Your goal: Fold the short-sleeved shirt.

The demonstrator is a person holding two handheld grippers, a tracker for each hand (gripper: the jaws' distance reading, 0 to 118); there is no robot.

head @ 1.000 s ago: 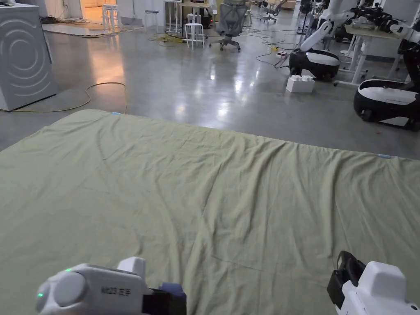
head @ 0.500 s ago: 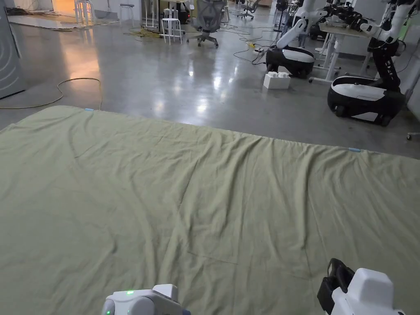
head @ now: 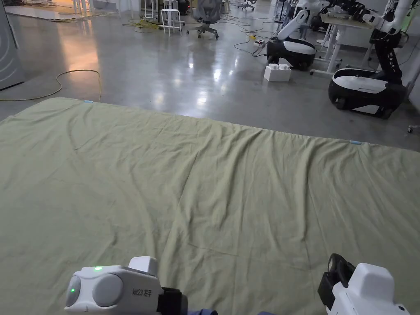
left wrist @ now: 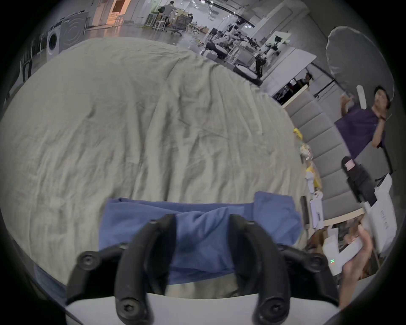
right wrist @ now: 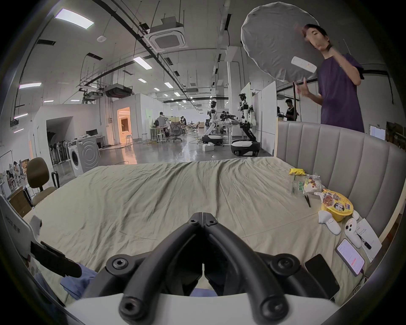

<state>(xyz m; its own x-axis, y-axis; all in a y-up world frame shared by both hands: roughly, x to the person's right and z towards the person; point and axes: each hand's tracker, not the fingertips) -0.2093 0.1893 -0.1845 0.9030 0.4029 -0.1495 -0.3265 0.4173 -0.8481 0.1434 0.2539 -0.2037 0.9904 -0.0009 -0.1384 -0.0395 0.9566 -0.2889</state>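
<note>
Large open hall, polished grey concrete floor (head: 172, 78) with glare patches and loose cables. Bed with rumpled olive sheet (head: 205, 197) in foreground; grey padded headboard (right wrist: 342, 151) at one end. Washing machine (right wrist: 74, 158) off to the side, brown office chair (right wrist: 38, 176) near it. White stool (head: 170, 18) and desks far back. Ceiling strip lights (right wrist: 73, 18), exposed ducting.
</note>
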